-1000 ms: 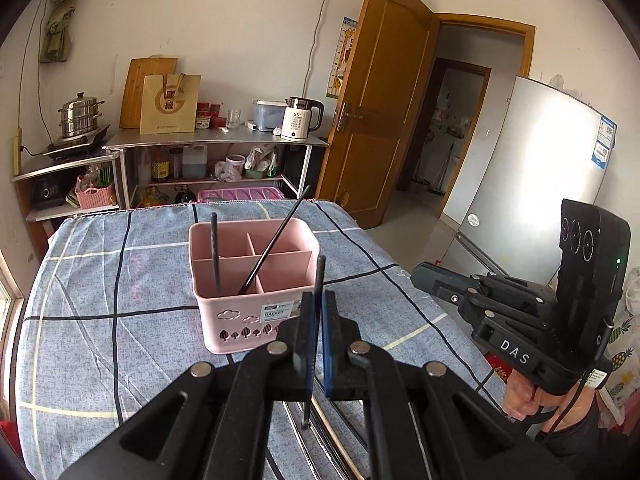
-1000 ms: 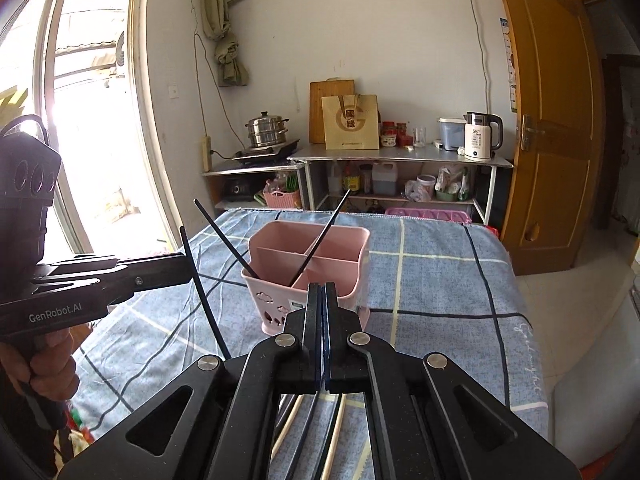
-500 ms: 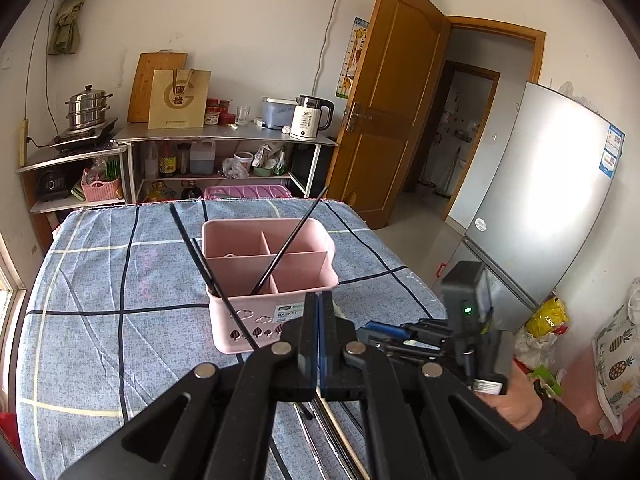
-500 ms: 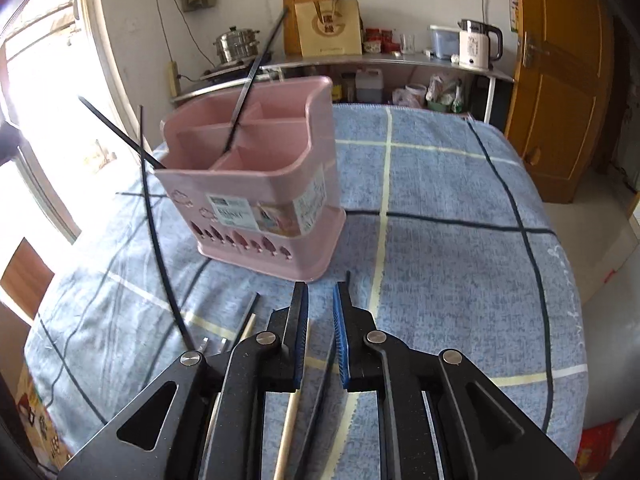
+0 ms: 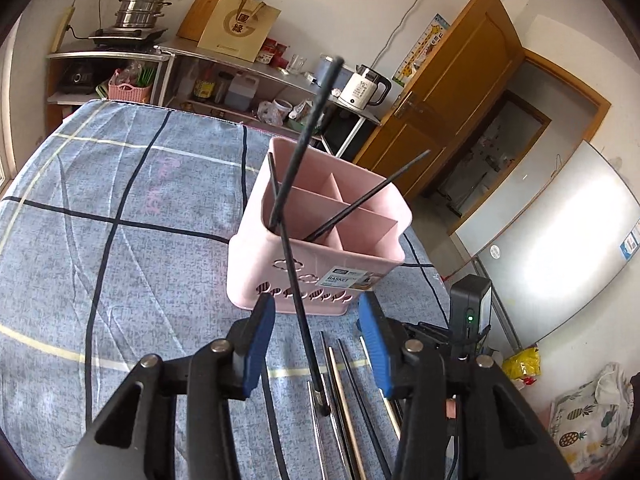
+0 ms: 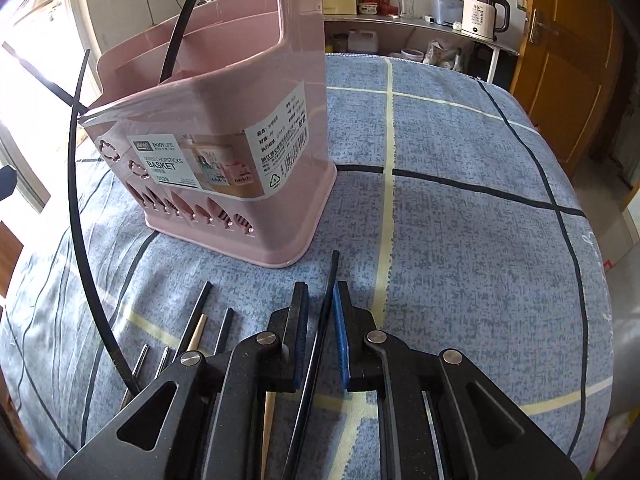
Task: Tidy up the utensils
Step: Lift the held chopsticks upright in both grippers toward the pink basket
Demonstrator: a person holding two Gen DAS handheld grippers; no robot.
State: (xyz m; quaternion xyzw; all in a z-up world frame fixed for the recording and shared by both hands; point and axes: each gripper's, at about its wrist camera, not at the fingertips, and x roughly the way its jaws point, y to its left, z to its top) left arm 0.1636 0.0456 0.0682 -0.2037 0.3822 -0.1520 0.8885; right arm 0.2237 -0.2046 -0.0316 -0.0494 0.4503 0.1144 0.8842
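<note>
A pink utensil basket (image 5: 320, 248) stands on the blue checked tablecloth (image 5: 120, 240) and holds black chopsticks (image 5: 360, 204). My left gripper (image 5: 316, 340) is open, just in front of the basket; a black chopstick (image 5: 296, 280) stands loose between its fingers, lower tip on the cloth. Several chopsticks (image 5: 340, 400) lie below it. In the right wrist view the basket (image 6: 224, 140) is close ahead on the left. My right gripper (image 6: 320, 336) is low over the cloth, open a little around a lying black chopstick (image 6: 326, 304).
More chopsticks (image 6: 196, 328) lie left of my right gripper. A shelf with a kettle (image 5: 366, 88), pot (image 5: 138, 10) and bottles stands behind the table. A wooden door (image 5: 452, 92) and a fridge (image 5: 560, 240) are to the right. The table edge drops off on the right.
My left gripper has opened and let go of the black chopstick near the basket. My right gripper has dropped down to the cloth, straddling a lying chopstick.
</note>
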